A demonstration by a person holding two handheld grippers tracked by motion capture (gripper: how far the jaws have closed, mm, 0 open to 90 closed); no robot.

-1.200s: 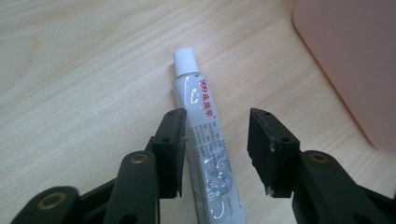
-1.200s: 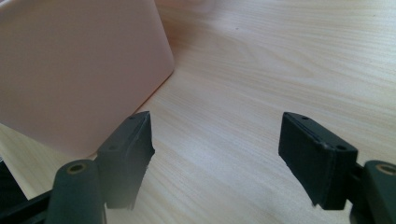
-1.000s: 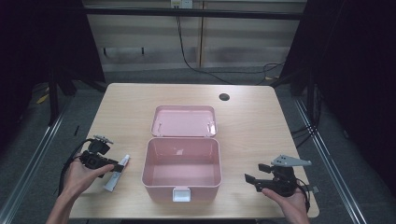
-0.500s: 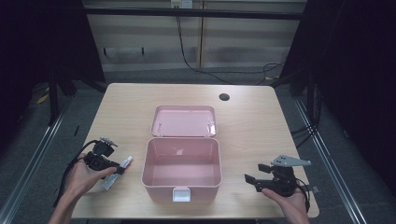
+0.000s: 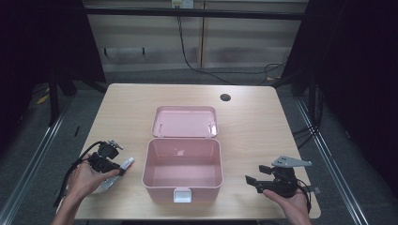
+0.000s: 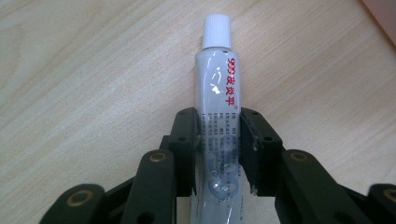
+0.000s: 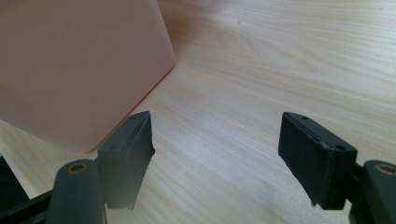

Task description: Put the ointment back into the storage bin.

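So the left gripper (image 6: 218, 135) has just closed, pinching the tube (image 6: 218, 100) near the table's (image 5: 263, 122) left edge; the open pink box (image 5: 182, 169) is empty, and the right gripper (image 7: 217, 156) waits with its jaws spread.

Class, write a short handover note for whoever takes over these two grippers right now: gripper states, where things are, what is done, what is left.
Left gripper: jaws have just been closing and now clamp the white-capped tube, which lies on the table left of the pink box.
Right gripper: open, empty, resting right of the box.
Done: box lid is open, tube gripped.
Left, probably: lift the tube and place it in the box.
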